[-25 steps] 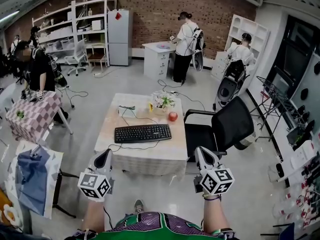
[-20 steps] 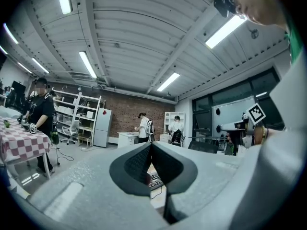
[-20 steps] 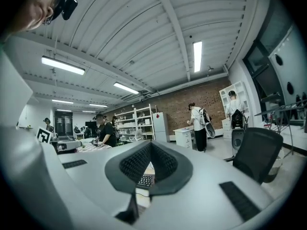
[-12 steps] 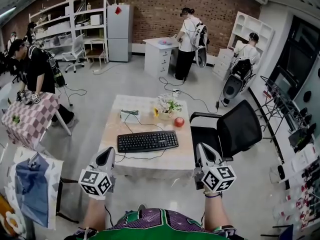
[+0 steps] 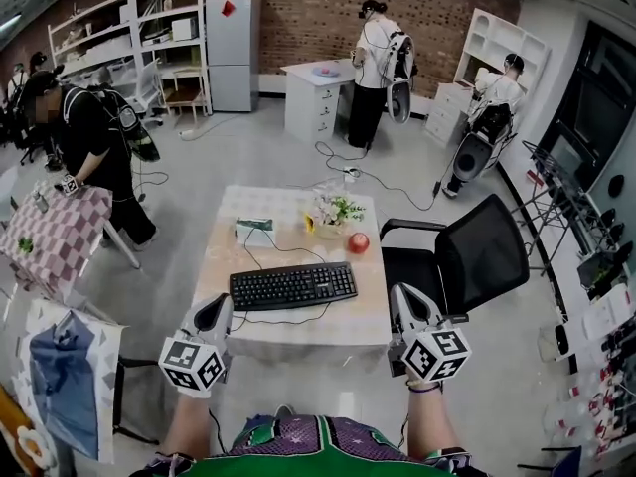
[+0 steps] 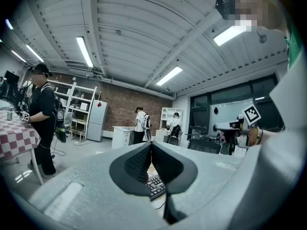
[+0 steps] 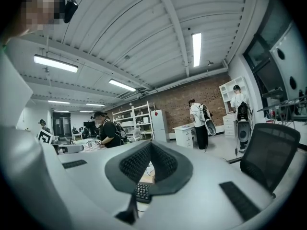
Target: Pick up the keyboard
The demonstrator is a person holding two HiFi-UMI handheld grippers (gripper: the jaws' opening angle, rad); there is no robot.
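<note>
A black keyboard (image 5: pixel 293 286) lies flat across the near half of a small cloth-covered table (image 5: pixel 248 326), its cable looping off the left end. My left gripper (image 5: pixel 220 303) hovers at the table's near left corner, short of the keyboard, jaws shut and empty. My right gripper (image 5: pixel 401 294) hangs just off the near right corner, also shut and empty. In the left gripper view the closed left gripper (image 6: pixel 151 146) points level, with keyboard keys (image 6: pixel 155 186) showing below it. The right gripper view shows the closed right gripper (image 7: pixel 150 145) above a piece of the keyboard (image 7: pixel 142 191).
A red apple (image 5: pixel 358 242), a flower pot (image 5: pixel 333 212) and a small green box (image 5: pixel 253 225) stand behind the keyboard. A black office chair (image 5: pixel 467 256) sits close at the table's right. A checkered table (image 5: pixel 50 237) and a person (image 5: pixel 94 147) are at left.
The table and keyboard have come closer and lower in the head view. Both grippers moved forward with it, from well short of the table to its near corners. Both stayed shut.
</note>
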